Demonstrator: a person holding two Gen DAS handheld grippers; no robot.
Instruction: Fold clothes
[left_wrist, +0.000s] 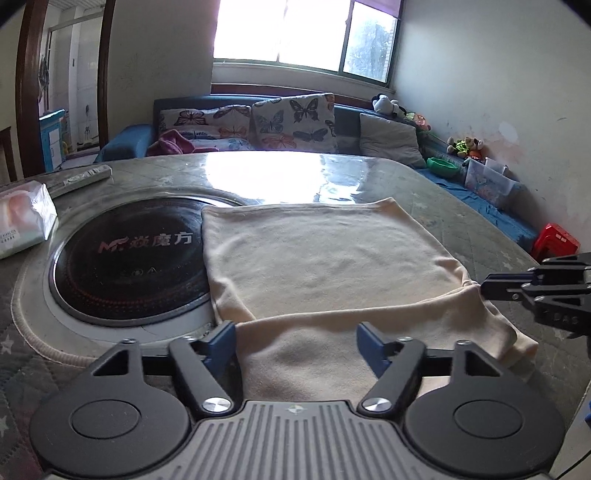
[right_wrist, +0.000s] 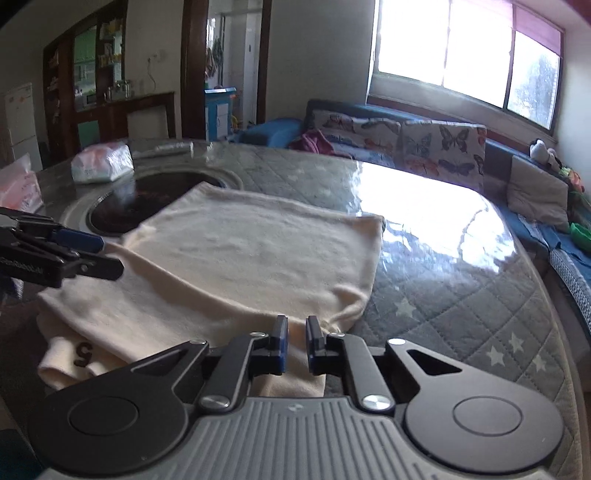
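A tissue pack (left_wrist: 26, 218) lies at the far left of the worktop (left_wrist: 461, 221), with a remote control (left_wrist: 83, 179) just behind it. Right of these sits a round black induction cooktop (left_wrist: 125, 258) recessed in the worktop; its glass carries the printed logo "MF" followed by Chinese characters.

The cream garment (left_wrist: 325, 258) lies partly folded on the worktop, its left edge overlapping the cooktop rim. A dark printed mark resembling "5" shows on the near-left fold in the right wrist view.

The left gripper (left_wrist: 297, 345) has its fingers spread wide over the near edge of the garment, grasping nothing. The right gripper (right_wrist: 295, 345) has its fingers (right_wrist: 280, 343) nearly closed with a narrow gap; whether cloth is pinched cannot be determined.

Beyond the worktop, a blue sofa (left_wrist: 125, 142) carries butterfly-print cushions (left_wrist: 291, 122). At far right, a clear storage bin (left_wrist: 487, 181) holds indistinct contents, beside a green bowl (left_wrist: 441, 167).
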